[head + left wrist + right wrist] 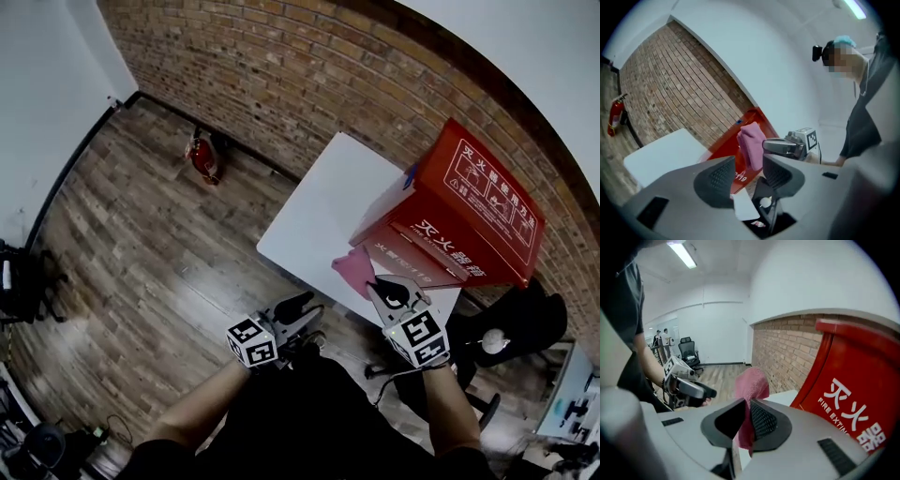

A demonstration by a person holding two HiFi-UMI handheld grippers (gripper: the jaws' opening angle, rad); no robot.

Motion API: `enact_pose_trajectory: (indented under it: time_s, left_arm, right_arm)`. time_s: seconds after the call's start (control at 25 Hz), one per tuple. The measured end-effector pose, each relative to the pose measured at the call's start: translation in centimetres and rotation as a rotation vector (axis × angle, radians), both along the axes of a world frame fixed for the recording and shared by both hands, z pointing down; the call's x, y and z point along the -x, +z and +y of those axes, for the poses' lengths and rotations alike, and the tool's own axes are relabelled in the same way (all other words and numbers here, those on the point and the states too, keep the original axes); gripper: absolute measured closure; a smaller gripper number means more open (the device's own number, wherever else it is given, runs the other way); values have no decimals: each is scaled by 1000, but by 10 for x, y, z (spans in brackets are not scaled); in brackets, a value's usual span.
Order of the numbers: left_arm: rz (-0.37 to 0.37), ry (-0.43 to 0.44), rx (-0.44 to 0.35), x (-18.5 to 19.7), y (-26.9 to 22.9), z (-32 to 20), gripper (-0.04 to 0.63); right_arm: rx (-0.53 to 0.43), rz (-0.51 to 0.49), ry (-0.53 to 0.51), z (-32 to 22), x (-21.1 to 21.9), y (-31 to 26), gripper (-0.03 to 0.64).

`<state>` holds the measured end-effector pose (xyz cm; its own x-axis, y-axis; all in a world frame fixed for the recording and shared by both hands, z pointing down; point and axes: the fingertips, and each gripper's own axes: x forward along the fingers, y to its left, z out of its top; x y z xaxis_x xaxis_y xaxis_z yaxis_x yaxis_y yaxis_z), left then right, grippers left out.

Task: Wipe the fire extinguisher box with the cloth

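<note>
My right gripper (746,409) pinches the cloth (751,382) in its jaws, lower end hidden between them, near the fire extinguisher box (855,394); my left gripper (748,172) holds its jaws spread.

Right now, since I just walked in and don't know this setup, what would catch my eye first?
The big red box with white lettering, on the white table by the brick wall, stands out first. Next comes the pink cloth pinched in the right tool, close to the box, while the left tool is open and empty. A red fire extinguisher sits on the wood floor against the wall.
</note>
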<state>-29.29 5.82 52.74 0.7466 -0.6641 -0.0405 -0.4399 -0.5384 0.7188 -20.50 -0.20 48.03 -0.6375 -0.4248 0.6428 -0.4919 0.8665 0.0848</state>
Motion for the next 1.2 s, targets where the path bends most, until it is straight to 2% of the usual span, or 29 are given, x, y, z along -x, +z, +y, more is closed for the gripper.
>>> enact_pose_trajectory:
  time_s: [0.16, 0.36, 0.52, 0.68, 0.76, 0.92, 1.08, 1.2]
  left_arm:
    - [177, 106, -77, -23, -44, -3, 376]
    - [336, 204, -207, -35, -104, 11, 319]
    - [376, 242, -245, -46, -129, 18, 311]
    - [440, 250, -233, -51, -137, 19, 311]
    - [459, 261, -262, -51, -145, 21, 307]
    - [470, 318, -404, -49, -176, 35, 304]
    - [463, 404, -562, -49, -213, 51, 298]
    - [458, 440, -621, -52, -233, 54, 296]
  right_arm:
    - [-98, -44, -39, 31, 11, -65, 566]
    - [-173, -41, -80, 62, 10, -111, 566]
    - [-227, -54, -60, 75, 8, -134, 566]
    - [-260, -71, -99, 94, 12, -146, 566]
    - [-270, -83, -125, 101, 13, -152, 566]
    - [-266, -129, -213, 117, 16, -171, 566]
    - [-198, -246, -313, 131, 13, -195, 566]
    - [-165, -335, -321, 131, 8, -209, 566]
